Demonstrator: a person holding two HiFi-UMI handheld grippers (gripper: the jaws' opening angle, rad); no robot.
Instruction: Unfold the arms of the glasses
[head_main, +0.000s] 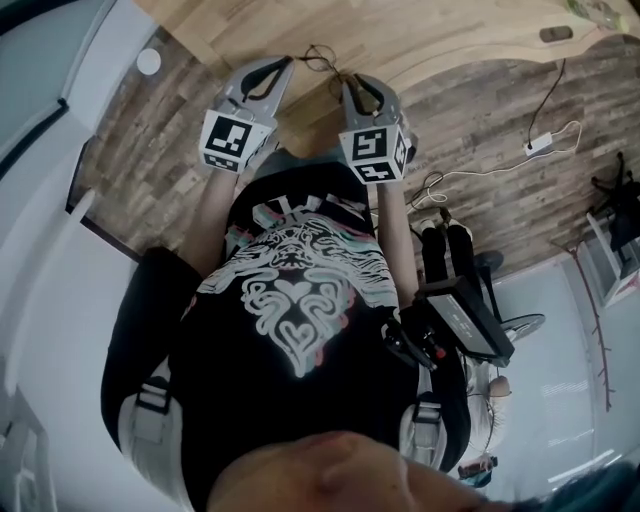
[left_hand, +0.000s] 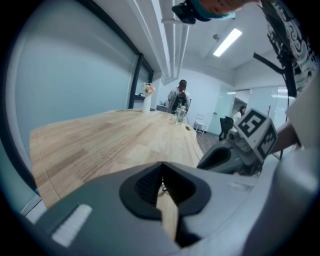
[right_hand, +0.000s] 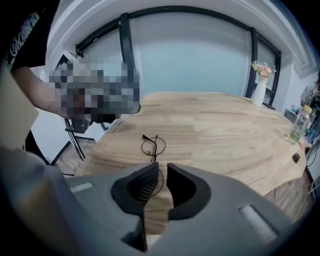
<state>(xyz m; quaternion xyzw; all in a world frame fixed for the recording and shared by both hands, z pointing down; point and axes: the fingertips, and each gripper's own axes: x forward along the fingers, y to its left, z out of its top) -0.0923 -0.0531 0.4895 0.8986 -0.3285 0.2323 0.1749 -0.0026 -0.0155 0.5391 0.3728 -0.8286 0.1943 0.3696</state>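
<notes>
Thin round wire-rim glasses (right_hand: 153, 146) lie on the light wooden table (right_hand: 220, 130) near its close edge, with an arm lying across the lenses. In the head view the glasses (head_main: 322, 62) sit between both grippers. My right gripper (right_hand: 161, 169) hovers just short of them, its jaws a narrow gap apart; the nearer lens shows through that gap, and nothing is gripped. My left gripper (left_hand: 161, 176) has its jaw tips touching, and only a small glint shows behind them. It stands to the left of the glasses (head_main: 262, 75); the right gripper (head_main: 365, 95) stands to their right.
A white vase with flowers (right_hand: 260, 87) and a bottle (right_hand: 298, 125) stand far back on the table. A person (left_hand: 180, 97) sits at its far end. Wood-plank floor (head_main: 480, 110) with a cable and white plug (head_main: 540, 145) lies beside the table, and a chair (head_main: 450, 250).
</notes>
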